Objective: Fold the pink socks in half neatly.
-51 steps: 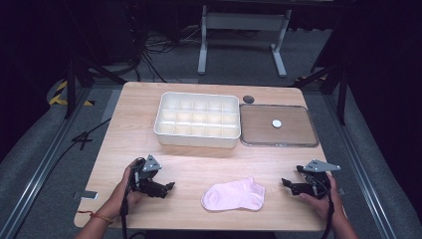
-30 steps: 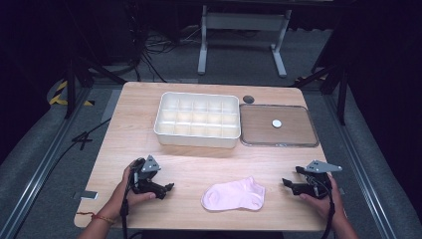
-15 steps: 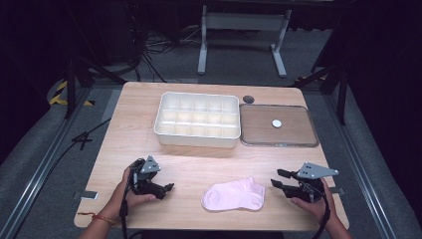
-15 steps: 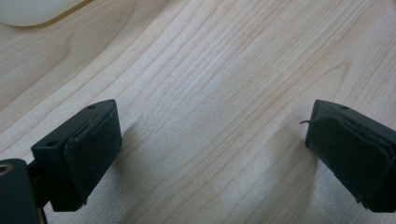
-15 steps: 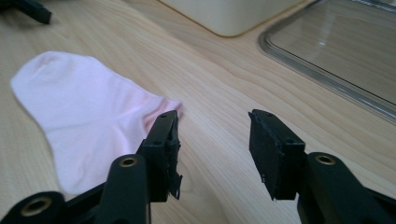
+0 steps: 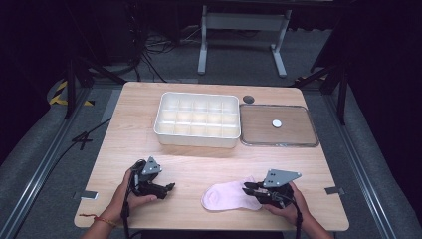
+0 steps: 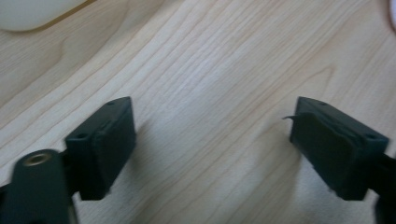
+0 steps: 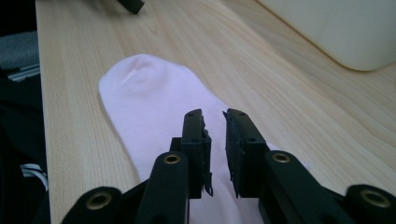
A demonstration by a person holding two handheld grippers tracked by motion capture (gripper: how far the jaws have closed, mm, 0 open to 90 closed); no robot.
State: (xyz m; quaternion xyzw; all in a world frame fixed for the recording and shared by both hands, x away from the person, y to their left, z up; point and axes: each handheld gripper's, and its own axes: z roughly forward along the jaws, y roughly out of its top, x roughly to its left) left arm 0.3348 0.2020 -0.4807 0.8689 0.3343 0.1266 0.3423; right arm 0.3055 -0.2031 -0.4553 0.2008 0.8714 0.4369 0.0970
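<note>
On the near half of the wooden table (image 6: 199, 159), one pink sock (image 6: 226, 195) is laid flat, close to the front edge and right of centre. Two grippers are counted, one in each hand. The right gripper (image 6: 247, 188) is set at the sock's right end, its tips over the fabric; its jaws have just been closing and are seen in the right gripper view (image 8: 215, 140) drawn narrow, a slim gap left between the pads above the sock, with no cloth visibly pinched between them. The left gripper (image 6: 169, 187) is held well to the left of the sock, low over bare wood; its jaws have just been closing a little, yet in the left gripper view (image 7: 212, 140) they are still spread wide, with nothing between them.

Farther back, one white compartment tray (image 6: 197, 119) is counted, divided into three rows of five cells, all seemingly bare. Just beside it on the right, one flat clear lid (image 6: 298, 137) is laid, with one small white round piece (image 6: 276, 123) on it. One dark round disc (image 6: 248, 99) is set in the tabletop behind them. No writing or brand can be read anywhere.

The tray's cells, the lid and both hands are given by the high view; the gap between the right pads and the sock's rounded toe (image 8: 140, 65) are given by the right gripper view, where a corner of the tray (image 8: 345, 32) also appears.
</note>
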